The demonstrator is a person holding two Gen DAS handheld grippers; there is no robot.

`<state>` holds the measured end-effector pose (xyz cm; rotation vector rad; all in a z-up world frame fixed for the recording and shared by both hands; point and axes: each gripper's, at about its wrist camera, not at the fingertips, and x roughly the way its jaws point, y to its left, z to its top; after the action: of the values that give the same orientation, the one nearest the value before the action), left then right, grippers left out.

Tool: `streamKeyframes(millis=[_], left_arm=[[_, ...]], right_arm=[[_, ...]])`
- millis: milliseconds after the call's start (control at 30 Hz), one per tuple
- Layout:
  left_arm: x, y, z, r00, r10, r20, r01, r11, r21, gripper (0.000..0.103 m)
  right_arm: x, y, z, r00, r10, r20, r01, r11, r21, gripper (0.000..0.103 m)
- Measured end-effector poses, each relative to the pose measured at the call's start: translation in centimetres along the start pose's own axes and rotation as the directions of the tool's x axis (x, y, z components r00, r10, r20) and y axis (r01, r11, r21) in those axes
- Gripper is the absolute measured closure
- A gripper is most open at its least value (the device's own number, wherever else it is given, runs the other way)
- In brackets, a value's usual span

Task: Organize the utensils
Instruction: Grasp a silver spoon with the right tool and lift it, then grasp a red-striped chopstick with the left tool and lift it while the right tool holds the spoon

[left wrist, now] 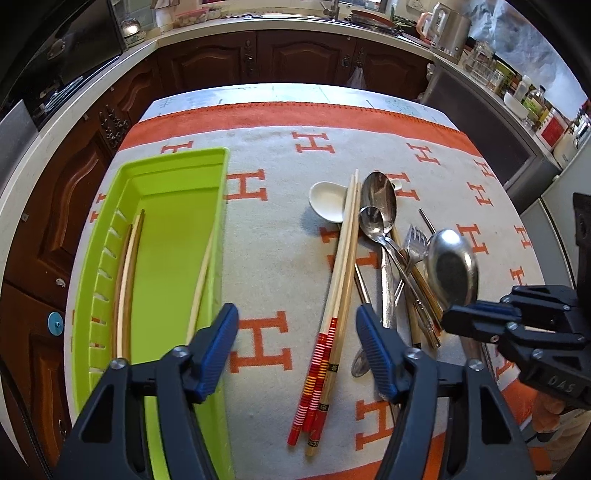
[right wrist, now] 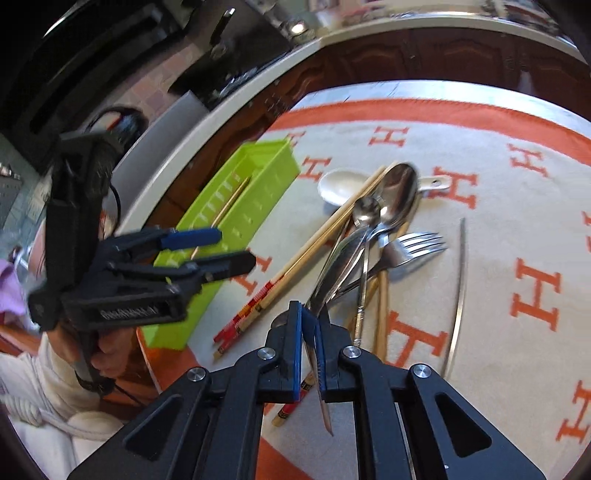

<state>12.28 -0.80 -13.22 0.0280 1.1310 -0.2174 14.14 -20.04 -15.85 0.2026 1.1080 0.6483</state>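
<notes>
- Gripping a steel spoon [left wrist: 451,268] by its handle, the right tongs [right wrist: 309,325] are closed tight on it above the utensil pile.
- Green tray [left wrist: 218,177] lies leftward, long axis running away; left tongs [left wrist: 297,328], half open and empty, hover nearer it.

A home kitchen here: dark wood cabinets [left wrist: 295,55] run under a pale counter [left wrist: 258,26] carrying a kettle [left wrist: 452,29], jars [left wrist: 532,99] and a sink tap [left wrist: 334,9], with an oven [left wrist: 62,48] at the left.
</notes>
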Motion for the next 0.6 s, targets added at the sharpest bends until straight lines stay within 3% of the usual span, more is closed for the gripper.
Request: streamKeyframes(millis=[267,600], left_arm=[[3.2,-0.6,0.9,0.998,-0.009,-0.068,0.011,1.0,0.025,0.072],[4.4,-1.2,1.6,0.997,-0.018,-0.075,0.021,0.999,0.048,0.073]], right_arm=[[-2.4,-0.3,-1.4,0.998,0.014,0.065,-0.018,0.998,0.059,0.097],[-2.2,-1.4,-1.9,0.998,0.014,0.063,-0.02,0.995,0.095,0.097]])
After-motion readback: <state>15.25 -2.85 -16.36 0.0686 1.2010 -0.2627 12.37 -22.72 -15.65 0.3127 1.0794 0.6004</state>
